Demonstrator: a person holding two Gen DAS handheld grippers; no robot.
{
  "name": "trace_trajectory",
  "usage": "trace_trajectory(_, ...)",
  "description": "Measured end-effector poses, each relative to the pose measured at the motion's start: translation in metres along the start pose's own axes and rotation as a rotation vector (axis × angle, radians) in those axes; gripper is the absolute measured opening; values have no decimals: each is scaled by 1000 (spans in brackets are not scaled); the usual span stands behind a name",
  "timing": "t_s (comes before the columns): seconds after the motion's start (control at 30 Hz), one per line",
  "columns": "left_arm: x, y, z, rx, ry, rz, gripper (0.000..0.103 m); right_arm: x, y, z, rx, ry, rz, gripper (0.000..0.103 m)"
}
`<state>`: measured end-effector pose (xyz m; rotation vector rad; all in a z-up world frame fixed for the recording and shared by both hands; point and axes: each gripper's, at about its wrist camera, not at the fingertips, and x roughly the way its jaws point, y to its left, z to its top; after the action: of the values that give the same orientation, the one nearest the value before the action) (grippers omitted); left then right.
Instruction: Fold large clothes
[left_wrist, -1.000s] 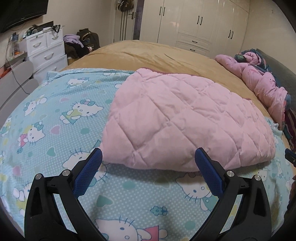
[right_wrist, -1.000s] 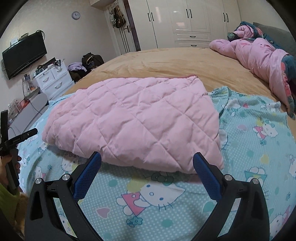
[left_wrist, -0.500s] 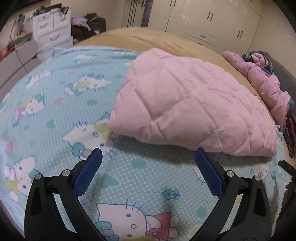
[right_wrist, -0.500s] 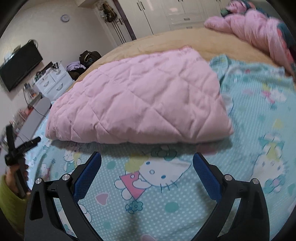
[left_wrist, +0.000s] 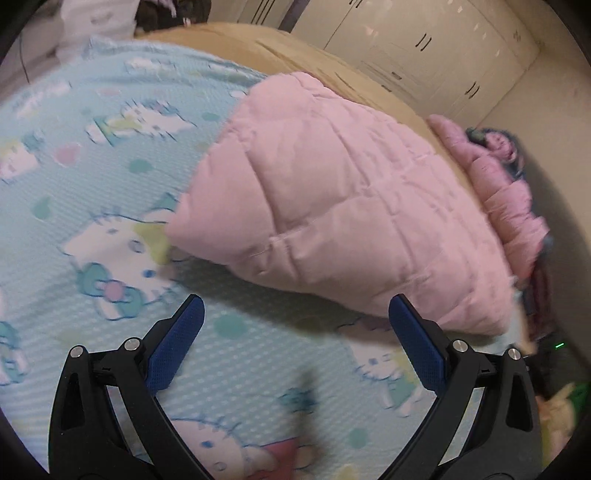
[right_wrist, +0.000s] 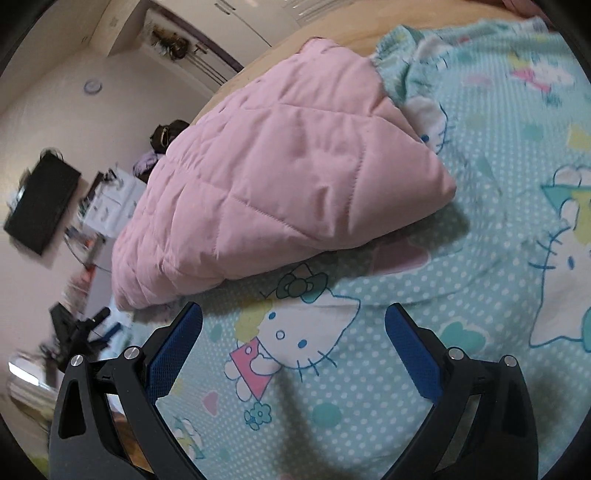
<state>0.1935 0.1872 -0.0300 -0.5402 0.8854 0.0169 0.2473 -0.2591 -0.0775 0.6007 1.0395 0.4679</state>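
A folded pink quilted garment (left_wrist: 332, 199) lies on a light blue Hello Kitty sheet (left_wrist: 92, 155) spread over the bed; it also shows in the right wrist view (right_wrist: 280, 192). My left gripper (left_wrist: 295, 332) is open and empty, low over the sheet just short of the garment's near edge. My right gripper (right_wrist: 293, 332) is open and empty, low over the sheet (right_wrist: 498, 221) near the garment's near right corner. The left gripper shows small at the far left of the right wrist view (right_wrist: 79, 328).
A tan bedspread (left_wrist: 295, 51) covers the far part of the bed. A crumpled pink duvet (left_wrist: 506, 192) lies at the right. White wardrobes (left_wrist: 424, 44) stand behind. A wall TV (right_wrist: 40, 210) and white drawers (right_wrist: 110, 199) are at the left.
Both grippers have dropped lower and closer to the sheet and tilted, the left view rolling one way and the right the other. The garment lies as before. Both jaws stay open.
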Motion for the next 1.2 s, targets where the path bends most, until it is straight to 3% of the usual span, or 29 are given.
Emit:
trace_trajectory(0.13, 14, 10, 13, -42, 30, -22, 94, -2, -10, 13, 50, -5, 51, 99)
trace_trajectory(0.57, 48, 51, 50, -298, 122, -201, 94, 10, -67, 71, 317, 8, 230, 99)
trace_trajectory(0.9, 73, 58, 72, -323, 179, -241, 95, 30, -66, 106, 289, 78, 224, 99)
trace_trajectory(1.13, 84, 55, 83, -340, 177, -203, 95, 40, -64, 116, 245, 35, 228, 98)
trace_trajectory(1.2, 88, 55, 86, -358, 181, -197, 95, 40, -57, 116, 208, 16, 222, 84)
